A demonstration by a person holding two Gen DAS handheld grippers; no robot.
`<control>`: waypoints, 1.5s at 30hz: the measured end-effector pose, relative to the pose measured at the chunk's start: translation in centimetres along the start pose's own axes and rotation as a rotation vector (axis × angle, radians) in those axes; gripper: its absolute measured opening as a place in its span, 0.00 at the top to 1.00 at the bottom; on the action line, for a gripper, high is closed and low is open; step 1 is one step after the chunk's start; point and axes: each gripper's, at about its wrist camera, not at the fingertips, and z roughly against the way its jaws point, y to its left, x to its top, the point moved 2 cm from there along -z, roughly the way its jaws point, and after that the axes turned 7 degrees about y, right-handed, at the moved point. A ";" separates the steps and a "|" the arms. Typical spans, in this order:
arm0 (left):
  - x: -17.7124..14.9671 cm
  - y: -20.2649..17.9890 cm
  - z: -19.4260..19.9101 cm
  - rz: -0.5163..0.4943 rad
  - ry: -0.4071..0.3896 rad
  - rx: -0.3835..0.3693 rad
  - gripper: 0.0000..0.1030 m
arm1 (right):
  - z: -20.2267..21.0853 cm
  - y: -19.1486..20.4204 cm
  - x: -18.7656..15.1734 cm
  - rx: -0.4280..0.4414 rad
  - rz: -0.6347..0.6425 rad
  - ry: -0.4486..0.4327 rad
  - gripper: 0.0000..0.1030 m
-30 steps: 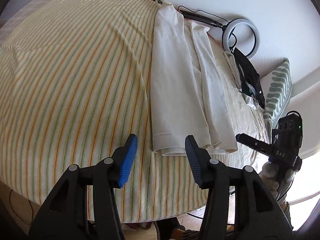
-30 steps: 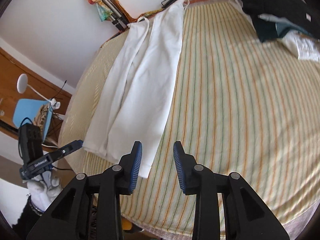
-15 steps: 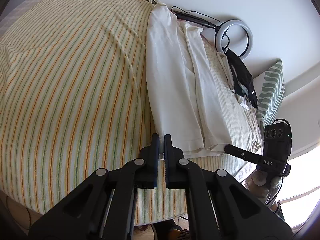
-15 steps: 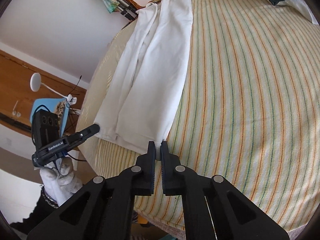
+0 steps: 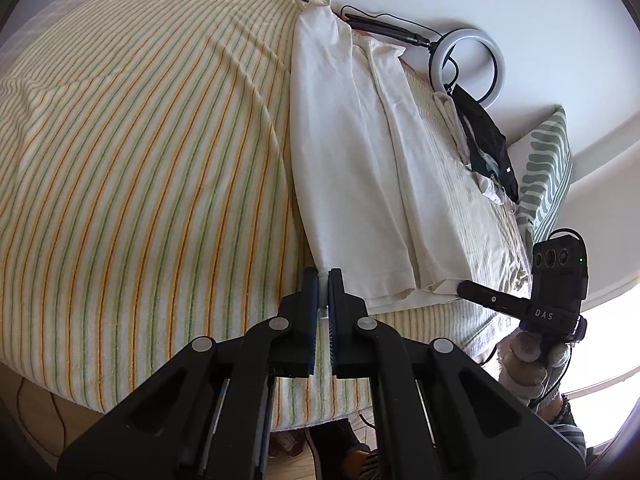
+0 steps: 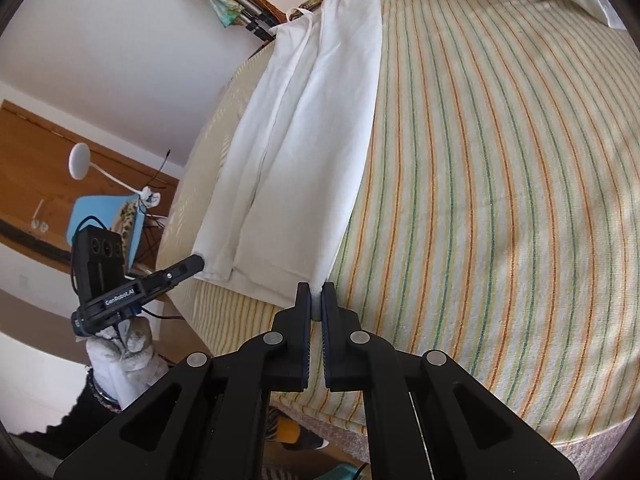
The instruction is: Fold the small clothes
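**Two corners pinched, fold about to begin**

Two grippers each hold a bottom corner of the white garment (image 5: 360,168), which lies lengthwise on the striped bed (image 5: 140,160), its hem at the near edge. The left gripper (image 5: 323,280) has its jaws clamped on one hem corner; the right gripper (image 6: 316,294) is clamped on the other. The next move likely calls for lifting both corners evenly and carrying the hem toward the straps.

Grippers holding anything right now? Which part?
Both hold the white garment by its near hem: left gripper and right gripper each shut on a bottom corner.
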 end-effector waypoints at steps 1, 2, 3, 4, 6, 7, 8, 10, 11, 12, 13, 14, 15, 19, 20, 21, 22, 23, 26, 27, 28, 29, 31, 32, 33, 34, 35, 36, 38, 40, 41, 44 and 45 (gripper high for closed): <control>0.1 -0.2 0.2 -0.001 -0.002 -0.006 0.98 | 0.1 0.0 0.1 0.005 -0.001 0.000 0.97; 0.2 -0.2 0.3 -0.002 -0.005 -0.009 0.98 | 0.3 0.1 0.2 0.009 0.001 -0.002 0.97; 0.4 -0.3 0.4 0.001 -0.008 -0.014 0.98 | 0.5 0.2 0.3 0.013 0.003 -0.004 0.97; 0.6 -0.4 0.5 0.004 -0.009 -0.019 0.98 | 0.6 0.4 0.4 0.016 0.002 -0.007 0.97; 1.1 -0.7 0.8 0.008 -0.014 -0.030 0.98 | 1.0 0.5 0.7 0.027 0.002 -0.014 0.97; 1.4 -1.0 0.9 0.008 -0.019 -0.033 0.98 | 1.3 0.7 0.9 0.029 0.004 -0.019 0.97; 1.7 -1.1 1.1 0.008 -0.027 -0.033 0.98 | 1.5 0.9 1.1 0.029 0.008 -0.025 0.97; 2.6 -1.4 1.5 0.011 -0.040 -0.040 0.98 | 2.0 1.2 1.5 0.035 0.014 -0.037 0.97; 3.1 -1.6 1.7 0.010 -0.048 -0.043 0.98 | 2.3 1.2 1.7 0.038 0.016 -0.044 0.97; 3.6 -1.8 1.8 0.007 -0.054 -0.043 0.98 | 2.6 1.3 2.1 0.040 0.015 -0.052 0.97; 4.1 -2.0 1.8 0.004 -0.060 -0.041 0.98 | 2.8 1.4 2.4 0.044 0.014 -0.060 0.97; 4.6 -2.1 1.9 0.002 -0.067 -0.040 0.98 | 3.1 1.3 2.6 0.047 0.014 -0.067 0.97; 5.2 -2.3 1.8 0.003 -0.073 -0.041 0.98 | 3.3 1.3 3.0 0.047 0.015 -0.075 0.97; 7.4 -2.4 1.3 0.014 -0.091 -0.038 0.98 | 3.4 1.5 4.9 0.037 0.013 -0.100 0.97; 7.9 -2.4 1.1 0.013 -0.094 -0.034 0.98 | 3.3 1.5 5.5 0.030 0.013 -0.104 0.97; 8.5 -2.4 0.9 0.016 -0.097 -0.027 0.98 | 3.3 1.4 6.1 0.023 0.012 -0.108 0.97; 9.2 -2.3 0.5 0.018 -0.096 -0.024 0.98 | 3.1 1.3 6.8 0.016 0.009 -0.112 0.97; 9.7 -2.1 0.2 0.020 -0.097 -0.018 0.98 | 3.2 1.0 7.4 0.011 0.006 -0.115 0.97; 11.4 -1.3 -0.8 0.044 -0.089 -0.009 0.98 | 2.7 0.2 9.1 -0.001 -0.017 -0.122 0.97; 12.0 -0.9 -1.3 0.054 -0.084 -0.008 0.98 | 2.4 -0.1 9.7 0.001 -0.027 -0.119 0.97; 12.5 -0.7 -1.7 0.058 -0.082 -0.002 0.98 | 1.9 -0.4 10.2 0.001 -0.037 -0.114 0.97; 12.8 -0.6 -2.1 0.058 -0.080 0.005 0.98 | 1.5 -0.6 10.8 -0.002 -0.043 -0.108 0.97; 13.5 -0.3 -2.9 0.054 -0.072 0.016 0.98 | 0.6 -0.9 11.4 -0.021 -0.046 -0.099 0.97; 13.7 -0.3 -3.2 0.052 -0.070 0.021 0.98 | 0.3 -1.0 11.7 -0.032 -0.045 -0.095 0.97; 13.9 -0.2 -3.4 0.051 -0.071 0.027 0.98 | 0.1 -1.1 11.9 -0.039 -0.046 -0.092 0.97; 14.1 -0.1 -3.6 0.049 -0.071 0.030 0.98 | -0.2 -1.2 12.1 -0.041 -0.049 -0.089 0.97; 14.3 0.0 -3.7 0.043 -0.070 0.034 0.98 | -0.4 -1.3 12.3 -0.043 -0.051 -0.088 0.97; 14.3 0.0 -3.8 0.040 -0.073 0.038 0.98 | -0.4 -1.3 12.5 -0.043 -0.051 -0.089 0.97; 14.4 -0.1 -3.5 0.030 -0.090 0.045 0.95 | -0.3 -1.2 12.7 -0.046 -0.042 -0.098 0.94; 14.6 -0.3 -3.2 0.022 -0.096 0.061 0.81 | -0.1 -0.9 12.8 -0.062 -0.029 -0.097 0.93; 14.5 -0.3 -2.8 0.020 -0.111 0.070 0.71 | 0.1 -0.6 12.8 -0.061 -0.018 -0.102 0.86; 14.2 -0.8 -1.4 -0.003 -0.156 0.071 0.70 | 1.0 0.4 12.3 -0.066 0.045 -0.128 0.78; 14.0 -1.0 -1.0 -0.020 -0.163 0.071 0.70 | 1.3 0.9 12.0 -0.070 0.069 -0.137 0.78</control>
